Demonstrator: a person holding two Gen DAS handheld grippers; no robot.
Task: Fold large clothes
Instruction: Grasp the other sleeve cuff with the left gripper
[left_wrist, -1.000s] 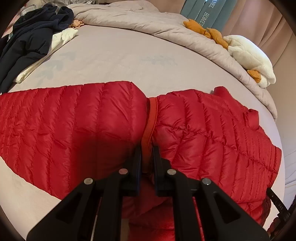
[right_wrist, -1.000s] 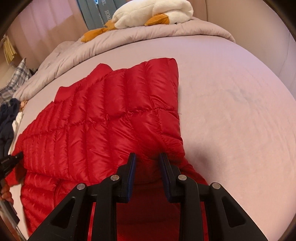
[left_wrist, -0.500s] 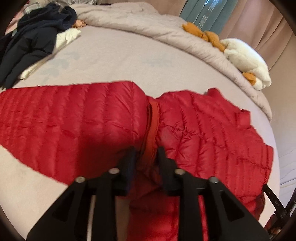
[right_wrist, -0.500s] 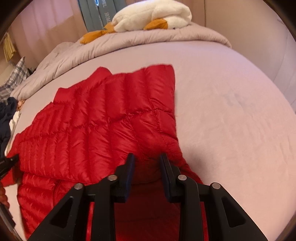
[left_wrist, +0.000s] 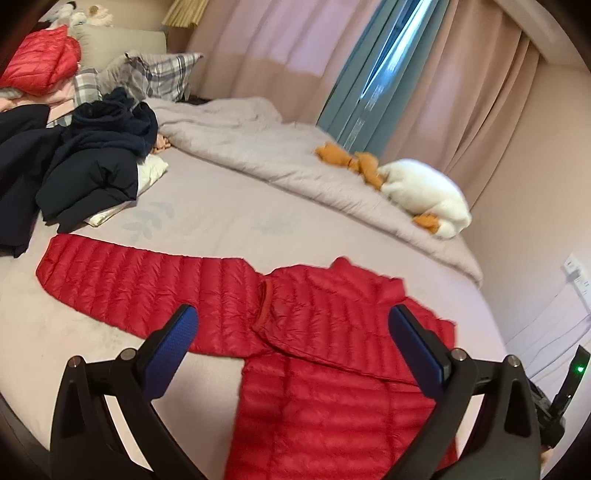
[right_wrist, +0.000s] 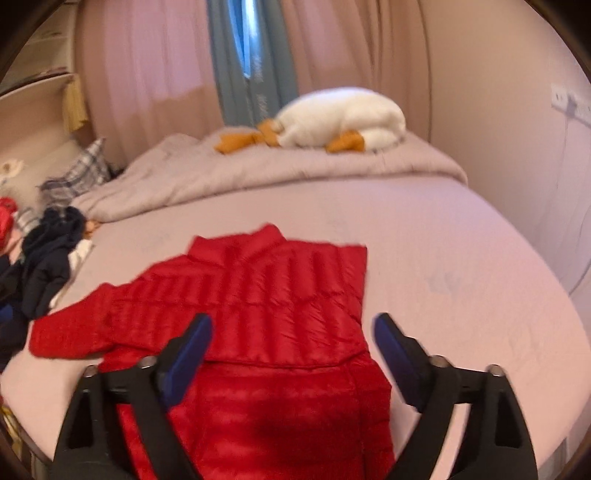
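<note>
A red quilted down jacket (left_wrist: 325, 369) lies flat on the bed, its upper part folded down over the body. One sleeve (left_wrist: 140, 280) stretches out to the left. It also shows in the right wrist view (right_wrist: 266, 321). My left gripper (left_wrist: 293, 325) is open and empty, raised above the jacket's fold. My right gripper (right_wrist: 293, 328) is open and empty, raised above the jacket's right half. The blue pads (left_wrist: 170, 354) show on the fingers.
A pile of dark navy clothes (left_wrist: 85, 170) lies at the bed's left. A grey duvet (left_wrist: 258, 155) runs along the far side with a white plush goose (left_wrist: 424, 195) on it. Plaid pillows (left_wrist: 155, 74) and another red garment (left_wrist: 40, 62) are at the back left.
Both grippers were shut on the jacket near its fold. Both have opened, let go and lifted back away from it. The jacket now lies released on the bed.
</note>
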